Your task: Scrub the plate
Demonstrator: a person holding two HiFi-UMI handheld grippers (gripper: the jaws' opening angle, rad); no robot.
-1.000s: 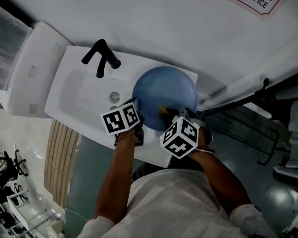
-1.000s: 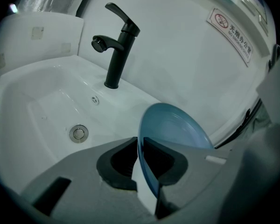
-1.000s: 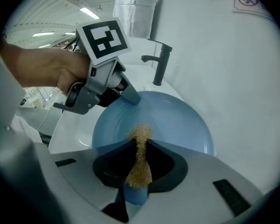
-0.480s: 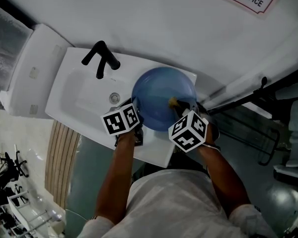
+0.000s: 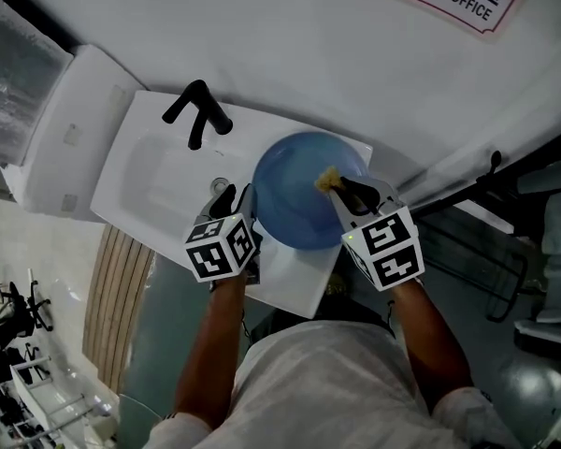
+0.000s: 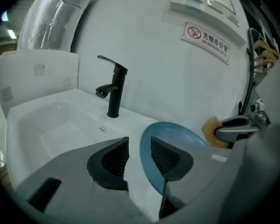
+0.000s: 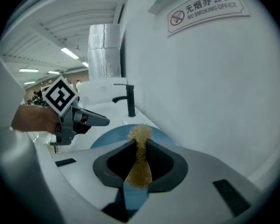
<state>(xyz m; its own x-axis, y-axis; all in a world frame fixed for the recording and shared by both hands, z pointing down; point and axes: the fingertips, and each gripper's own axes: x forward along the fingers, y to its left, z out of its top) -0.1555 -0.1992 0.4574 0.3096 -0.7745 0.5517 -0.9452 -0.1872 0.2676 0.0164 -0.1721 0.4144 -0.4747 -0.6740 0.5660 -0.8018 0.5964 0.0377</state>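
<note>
Between right gripper (image 7: 139, 146) jaws, pinched scrubber (image 7: 140, 132)

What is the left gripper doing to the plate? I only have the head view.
Observer: The left gripper jaws have just been opening; the plate rim stands in the gap, untouched.
Operator: What's the yellow bit on the right?
Observer: A scrubber, pinched flat in the shut right gripper.
Operator: Is water running?
Observer: No stream shows under the faucet.
</note>
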